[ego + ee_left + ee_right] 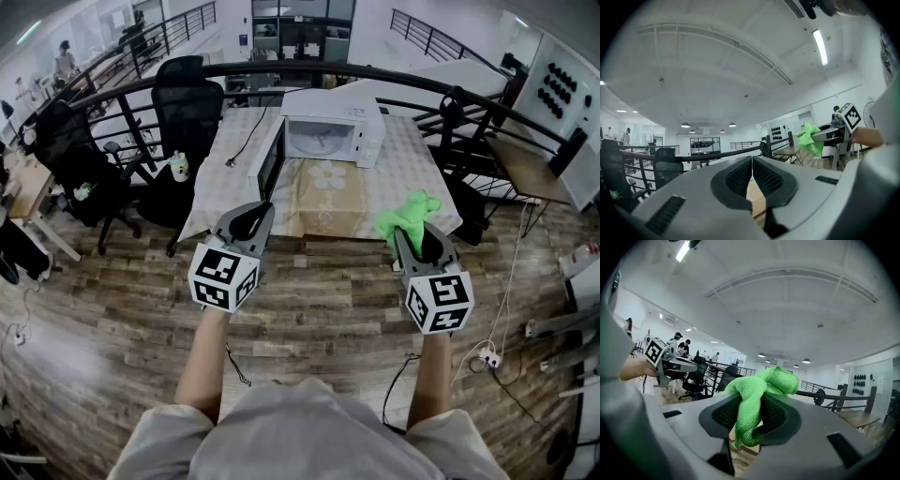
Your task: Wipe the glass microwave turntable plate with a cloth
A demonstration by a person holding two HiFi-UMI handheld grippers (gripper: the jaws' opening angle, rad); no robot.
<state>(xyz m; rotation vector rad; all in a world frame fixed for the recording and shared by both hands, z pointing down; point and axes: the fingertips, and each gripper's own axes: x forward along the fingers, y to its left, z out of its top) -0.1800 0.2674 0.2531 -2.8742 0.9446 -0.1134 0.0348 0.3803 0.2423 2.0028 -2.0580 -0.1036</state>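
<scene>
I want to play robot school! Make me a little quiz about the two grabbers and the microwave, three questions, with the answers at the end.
1. True or false: the door of the microwave stands open.
2. Pick one: what is the right gripper shut on? A: a sponge. B: the green cloth. C: nothing.
3. Fill the gap: the left gripper has its jaws ____, with nothing between them.

Key: 1 true. 2 B. 3 together.
</scene>
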